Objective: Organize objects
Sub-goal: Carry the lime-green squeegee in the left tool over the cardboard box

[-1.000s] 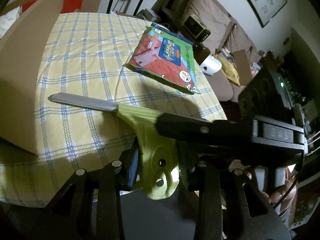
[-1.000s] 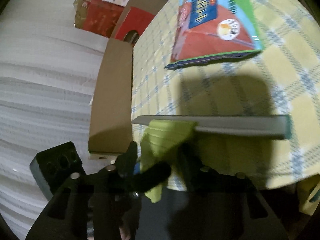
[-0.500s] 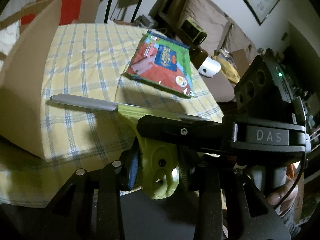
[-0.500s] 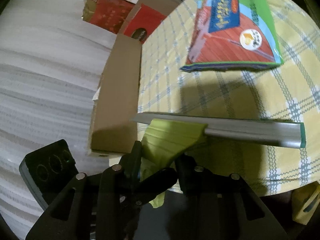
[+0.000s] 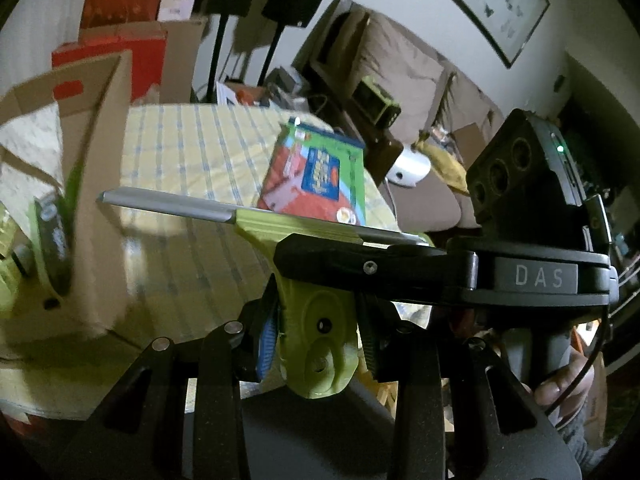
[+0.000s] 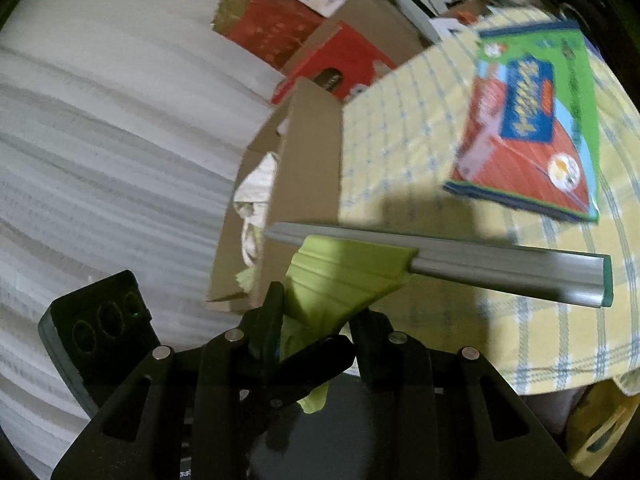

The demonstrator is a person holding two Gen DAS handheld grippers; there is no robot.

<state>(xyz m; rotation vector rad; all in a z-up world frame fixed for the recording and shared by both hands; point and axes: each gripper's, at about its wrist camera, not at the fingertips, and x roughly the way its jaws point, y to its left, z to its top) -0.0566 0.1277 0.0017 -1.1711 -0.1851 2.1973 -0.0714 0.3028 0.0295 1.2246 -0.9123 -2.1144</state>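
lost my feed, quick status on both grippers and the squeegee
Left gripper and right gripper both clamped on the green squeegee, held above the checked table. Cardboard box open alongside. Nothing blocking.

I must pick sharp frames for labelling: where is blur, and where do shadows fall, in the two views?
Left wrist view: the cardboard box and its contents smear with motion blur; the green squeegee in the left claw stays sharp. Right wrist view: the tablecloth and colourful packet are softly blurred; a dark shadow lies on the cloth behind the squeegee.

squeegee (image 5: 316, 332): lime green, grey blade | tablecloth (image 6: 540, 340): yellow, blue checks
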